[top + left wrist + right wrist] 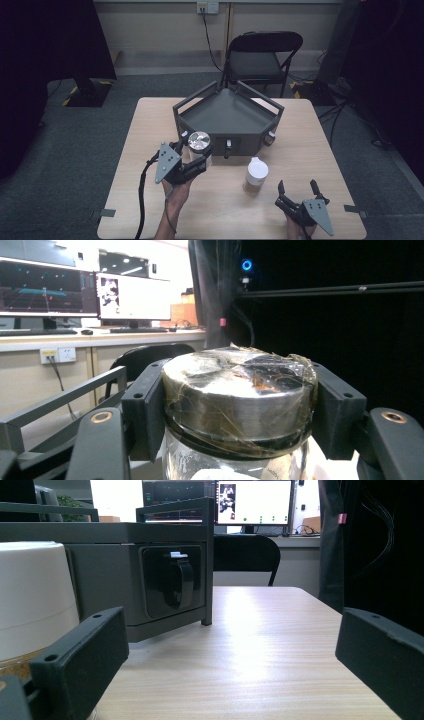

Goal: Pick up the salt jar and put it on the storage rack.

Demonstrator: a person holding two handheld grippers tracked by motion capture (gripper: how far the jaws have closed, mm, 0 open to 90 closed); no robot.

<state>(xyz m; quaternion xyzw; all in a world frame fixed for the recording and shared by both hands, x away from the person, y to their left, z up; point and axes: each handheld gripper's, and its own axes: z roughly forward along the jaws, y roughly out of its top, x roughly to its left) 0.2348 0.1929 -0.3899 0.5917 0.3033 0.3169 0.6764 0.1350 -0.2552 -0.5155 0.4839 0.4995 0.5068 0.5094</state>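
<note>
My left gripper (197, 159) is shut on a clear glass jar with a silver metal lid (199, 141), held just in front of the grey angular tray (227, 114). In the left gripper view the black pads clamp the jar (239, 400) just below its lid on both sides. A second jar with a white lid (256, 175) stands on the wooden table between the two hands. My right gripper (298, 190) rests near the table's front right with its jaws wide apart and nothing between them. Its own view has the white lid (32, 592) at the left edge.
The tray has raised rails and a front panel with a black latch (177, 582). A folding chair (264, 55) stands behind the table. Bare tabletop (310, 150) lies to the right of the tray and in front of the white-lidded jar.
</note>
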